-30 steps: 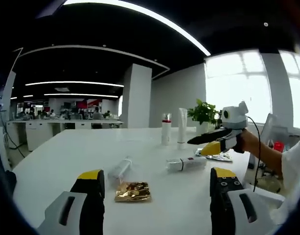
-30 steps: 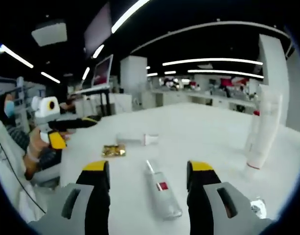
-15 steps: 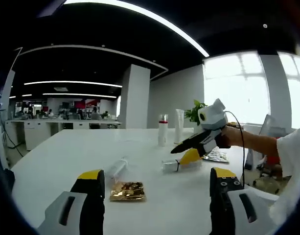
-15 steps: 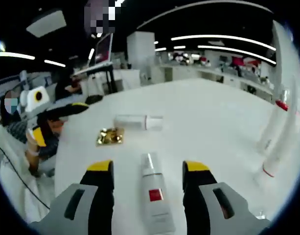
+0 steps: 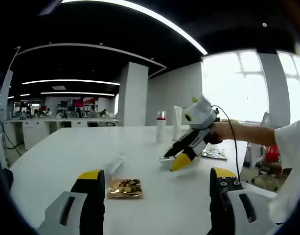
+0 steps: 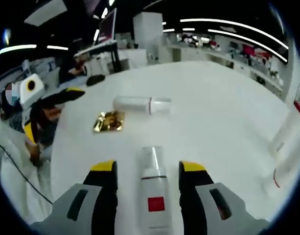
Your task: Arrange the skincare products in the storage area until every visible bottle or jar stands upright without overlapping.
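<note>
1. In the left gripper view the left gripper [image 5: 157, 183] hangs over the white table [image 5: 57, 156] with its jaws spread wide and nothing between them.
2. Just ahead of its left jaw lies a gold foil sachet [image 5: 124, 188]; past it a clear bottle [image 5: 114, 164] lies on its side.
3. In the right gripper view the right gripper [image 6: 146, 169] has its jaws parted on either side of a lying white bottle with a red label [image 6: 154, 193]; whether they touch it cannot be told.
4. At the far side two bottles stand upright: a red-capped bottle [image 5: 161, 128] and a white tube [image 5: 176, 123] just beside it.
5. Bare tabletop lies open toward the far left edge.
</note>
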A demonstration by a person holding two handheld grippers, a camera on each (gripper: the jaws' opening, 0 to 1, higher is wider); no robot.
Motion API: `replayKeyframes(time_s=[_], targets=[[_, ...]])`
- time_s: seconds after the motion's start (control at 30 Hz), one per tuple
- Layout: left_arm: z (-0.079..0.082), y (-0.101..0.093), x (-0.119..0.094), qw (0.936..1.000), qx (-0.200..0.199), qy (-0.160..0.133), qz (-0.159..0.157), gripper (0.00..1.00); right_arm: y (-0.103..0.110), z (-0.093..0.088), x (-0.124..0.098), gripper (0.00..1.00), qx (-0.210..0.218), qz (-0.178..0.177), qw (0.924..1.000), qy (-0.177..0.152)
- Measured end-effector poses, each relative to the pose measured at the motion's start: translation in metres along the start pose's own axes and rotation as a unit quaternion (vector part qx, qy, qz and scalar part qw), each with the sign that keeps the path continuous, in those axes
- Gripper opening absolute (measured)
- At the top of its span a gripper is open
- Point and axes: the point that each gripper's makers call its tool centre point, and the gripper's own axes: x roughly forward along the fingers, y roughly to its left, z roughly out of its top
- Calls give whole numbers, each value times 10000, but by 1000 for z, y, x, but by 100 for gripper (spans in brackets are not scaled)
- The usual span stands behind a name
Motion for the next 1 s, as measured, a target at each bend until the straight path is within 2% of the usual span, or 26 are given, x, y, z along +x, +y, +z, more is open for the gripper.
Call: replayKeyframes(time_s=[0.13, 0.33, 0.57, 0.83, 1.0], targets=[[-1, 1, -1, 10000, -37, -17, 18, 91, -3, -5, 6, 45, -19, 24, 9997, 234], [1, 0, 1, 9999, -75, -79, -14, 92, -6, -3, 10, 39, -98, -29, 9990, 424], [-1, 0, 1, 10000, -68, -68, 5, 91, -7, -5, 12, 22, -355, -137, 9970, 668], [0, 2, 1, 9999, -123, -117, 9, 91, -4, -3, 12, 21, -328, -121, 9967, 732], [-1, 1, 2, 9999, -126, -108, 0, 91, 3, 12, 7, 21, -265, -141, 9990, 342]])
